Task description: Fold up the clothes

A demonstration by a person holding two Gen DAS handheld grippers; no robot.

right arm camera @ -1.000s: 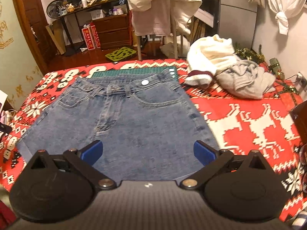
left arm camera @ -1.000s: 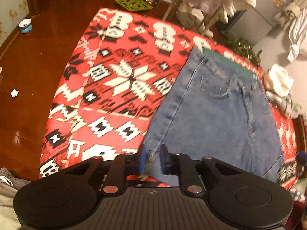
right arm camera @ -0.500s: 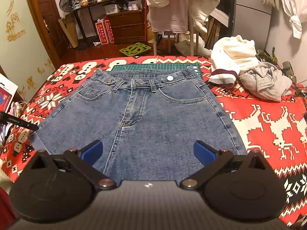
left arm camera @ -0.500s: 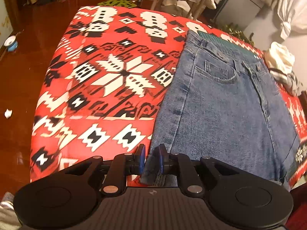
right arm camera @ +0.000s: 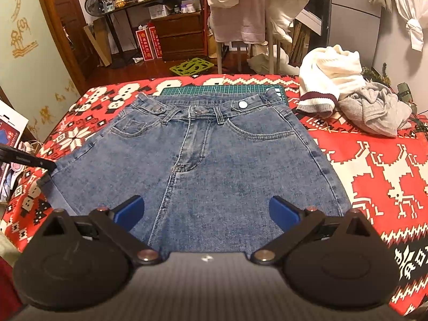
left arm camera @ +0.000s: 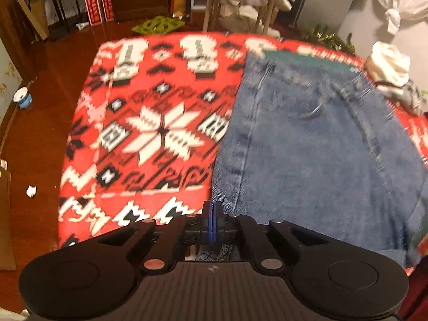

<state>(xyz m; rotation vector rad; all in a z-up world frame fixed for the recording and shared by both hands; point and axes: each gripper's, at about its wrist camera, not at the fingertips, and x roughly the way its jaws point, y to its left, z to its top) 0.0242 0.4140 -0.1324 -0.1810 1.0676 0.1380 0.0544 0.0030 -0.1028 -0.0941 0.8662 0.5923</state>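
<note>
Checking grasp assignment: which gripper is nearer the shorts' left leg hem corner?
Left. The left gripper is shut on the denim shorts at that hem corner. The right gripper hovers open over the shorts' middle hem, touching nothing.

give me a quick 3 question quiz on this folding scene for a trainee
1. True or false: the right gripper has its jaws shut on the denim shorts.
2. Which corner of the shorts does the left gripper pinch? A) a waistband corner B) the hem corner on the shorts' left side as the right wrist view shows them C) the fly
3. Fill in: the white sweater and grey garment lie on the red patterned ____, to the right of the shorts.

Key
1. False; its jaws stand wide open above the shorts.
2. B
3. Blanket
</note>
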